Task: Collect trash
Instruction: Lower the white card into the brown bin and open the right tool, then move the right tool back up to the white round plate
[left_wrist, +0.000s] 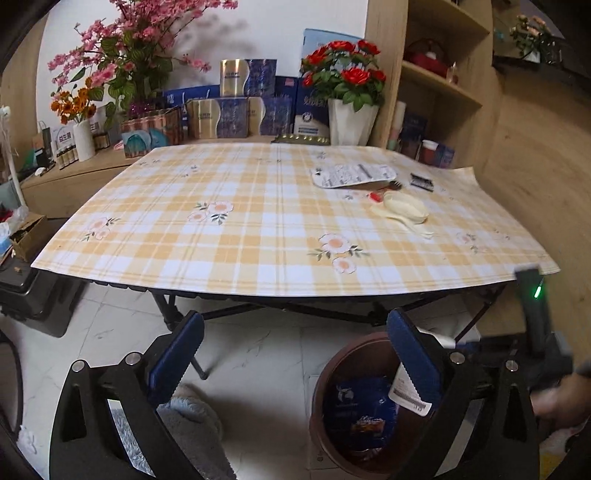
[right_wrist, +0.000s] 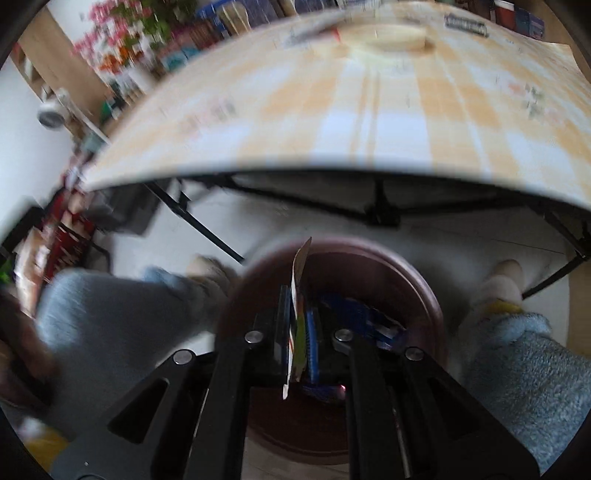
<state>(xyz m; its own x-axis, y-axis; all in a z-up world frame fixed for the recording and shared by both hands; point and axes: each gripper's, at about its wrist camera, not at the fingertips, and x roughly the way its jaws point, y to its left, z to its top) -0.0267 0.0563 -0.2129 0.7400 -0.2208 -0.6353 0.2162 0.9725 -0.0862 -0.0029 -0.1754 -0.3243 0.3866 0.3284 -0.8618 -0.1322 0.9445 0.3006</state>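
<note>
My left gripper (left_wrist: 297, 354) is open, with nothing between its blue pads, in front of the table's near edge. Below it on the floor stands a brown bin (left_wrist: 325, 373) holding a blue wrapper (left_wrist: 360, 410) and a white label. On the plaid cloth (left_wrist: 240, 236) lie a white printed packet (left_wrist: 352, 175), a cream plastic scoop (left_wrist: 404, 210), a small red scrap (left_wrist: 376, 196) and a black strip (left_wrist: 422, 181). My right gripper (right_wrist: 299, 332) is shut on a thin card wrapper (right_wrist: 300, 280), held on edge over the bin (right_wrist: 424, 295).
Flower vases and stacked boxes line the counter behind the table (left_wrist: 236, 110), with wooden shelves (left_wrist: 443, 85) at right. The person's legs in fuzzy trousers (right_wrist: 122, 314) stand on both sides of the bin. Black folding legs hold the table over a white tile floor (left_wrist: 258, 350).
</note>
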